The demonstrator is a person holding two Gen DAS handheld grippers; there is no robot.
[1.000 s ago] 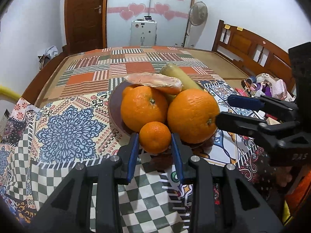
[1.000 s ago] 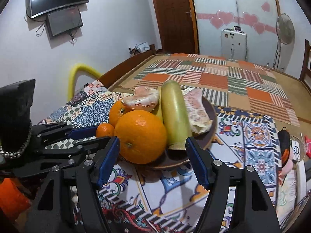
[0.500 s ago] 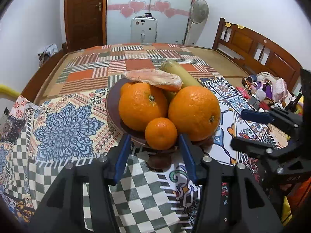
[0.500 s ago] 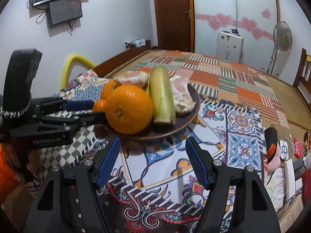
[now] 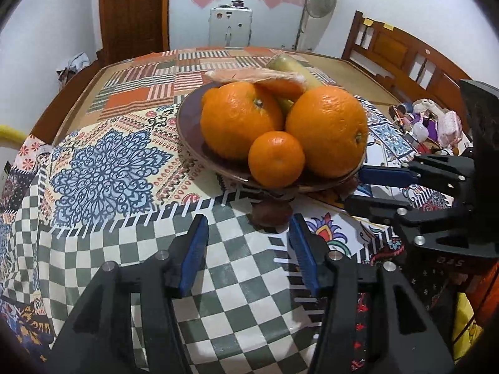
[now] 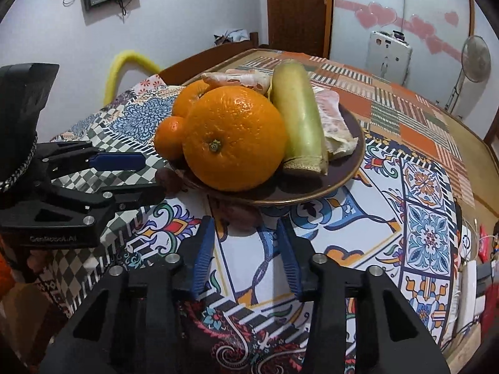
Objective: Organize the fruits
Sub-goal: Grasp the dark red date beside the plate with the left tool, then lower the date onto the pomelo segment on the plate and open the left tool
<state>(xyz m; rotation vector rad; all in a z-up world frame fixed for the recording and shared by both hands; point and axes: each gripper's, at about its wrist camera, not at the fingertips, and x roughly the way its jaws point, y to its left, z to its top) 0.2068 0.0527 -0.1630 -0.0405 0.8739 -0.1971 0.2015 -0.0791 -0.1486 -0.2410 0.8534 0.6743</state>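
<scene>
A dark brown plate (image 5: 190, 131) holds two big oranges (image 5: 327, 131), a small mandarin (image 5: 276, 159), a pale green banana (image 6: 299, 115) and peeled citrus pieces (image 6: 333, 124). My left gripper (image 5: 248, 222) is just short of the plate's near rim. Its jaws are opening and nothing is between them. My right gripper (image 6: 244, 222) is by the plate's other side, its jaws closing on nothing. A small reddish-brown thing (image 6: 240, 212) lies on the cloth just ahead of its tips. Each gripper shows in the other's view: the right gripper (image 5: 358, 188) and the left gripper (image 6: 152, 176).
The plate stands on a patterned patchwork cloth (image 5: 103, 171) over a big wooden table. Small clutter (image 5: 433, 124) lies at the table's right edge, with a wooden chair (image 5: 402, 53) behind it. A fan (image 6: 474, 59) and a door (image 5: 131, 12) are at the far wall.
The left jaws, close around the small mandarin a second ago, have spread and drawn back; the mandarin rests on the plate. The right jaws have narrowed, and the right gripper has dropped lower.
</scene>
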